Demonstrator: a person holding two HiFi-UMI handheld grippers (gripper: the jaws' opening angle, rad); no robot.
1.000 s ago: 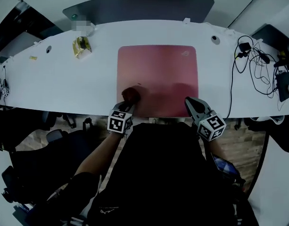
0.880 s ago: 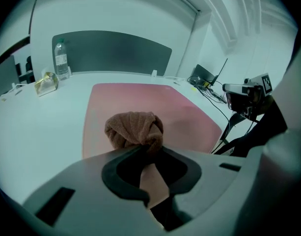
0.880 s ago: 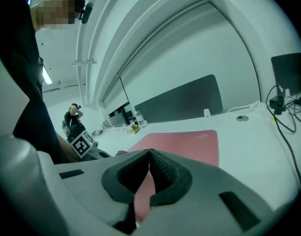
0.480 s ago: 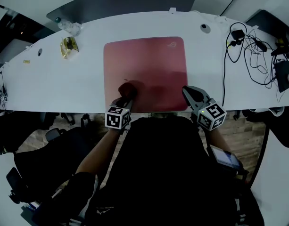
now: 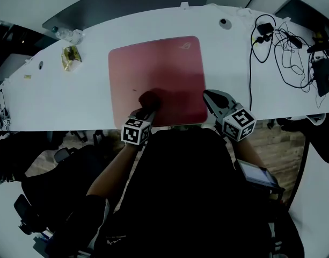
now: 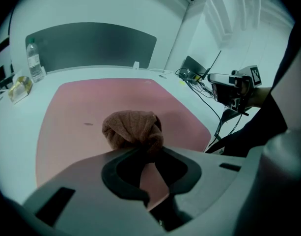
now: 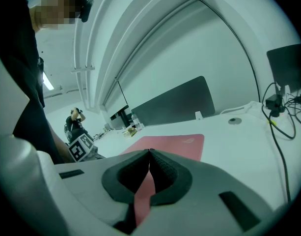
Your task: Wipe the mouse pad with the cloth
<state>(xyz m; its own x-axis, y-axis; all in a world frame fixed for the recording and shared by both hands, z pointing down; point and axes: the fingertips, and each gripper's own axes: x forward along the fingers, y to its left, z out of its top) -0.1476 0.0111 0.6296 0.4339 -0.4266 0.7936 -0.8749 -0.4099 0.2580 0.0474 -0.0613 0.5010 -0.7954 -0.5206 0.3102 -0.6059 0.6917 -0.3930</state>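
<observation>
A pink mouse pad lies on the white desk; it also shows in the left gripper view and the right gripper view. A bunched brown cloth rests on the pad's near part, seen as a dark lump in the head view. My left gripper is shut on the cloth. My right gripper is shut with nothing in it, hovering at the pad's near right corner.
A tangle of black cables and a dark device lie at the desk's right. A yellow wrapped item and a water bottle sit at the far left. A grey partition runs behind the desk.
The head view has shifted, so the desk sits higher and further left in the picture. The left gripper with the cloth stays at the pad's near edge, slightly nearer its middle.
</observation>
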